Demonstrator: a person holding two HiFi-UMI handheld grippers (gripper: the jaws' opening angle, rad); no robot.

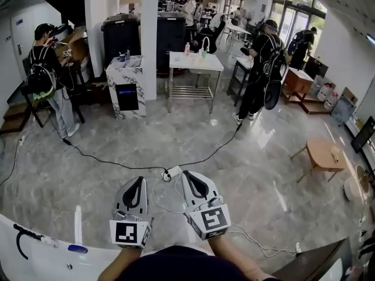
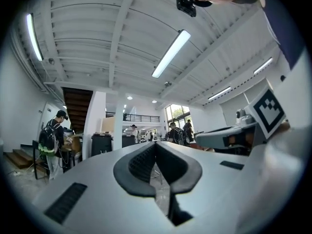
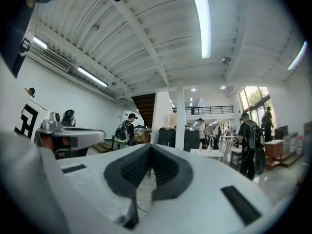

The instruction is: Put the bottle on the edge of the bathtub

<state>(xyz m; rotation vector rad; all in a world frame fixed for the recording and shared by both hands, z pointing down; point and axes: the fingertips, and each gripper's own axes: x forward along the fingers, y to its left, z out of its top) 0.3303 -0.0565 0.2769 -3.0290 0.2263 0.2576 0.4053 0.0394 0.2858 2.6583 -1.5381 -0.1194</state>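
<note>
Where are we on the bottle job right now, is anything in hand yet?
In hand: nothing. The left gripper and right gripper are both shut and empty, side by side above the floor. Possibly done: a slim white object sits at the bathtub rim; it may be the bottle, but I cannot confirm that. If it is not, finding, gripping and placing the bottle all remain.

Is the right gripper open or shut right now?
Shut. The right gripper shows both jaws meeting at the tips, with nothing held between them.
</note>
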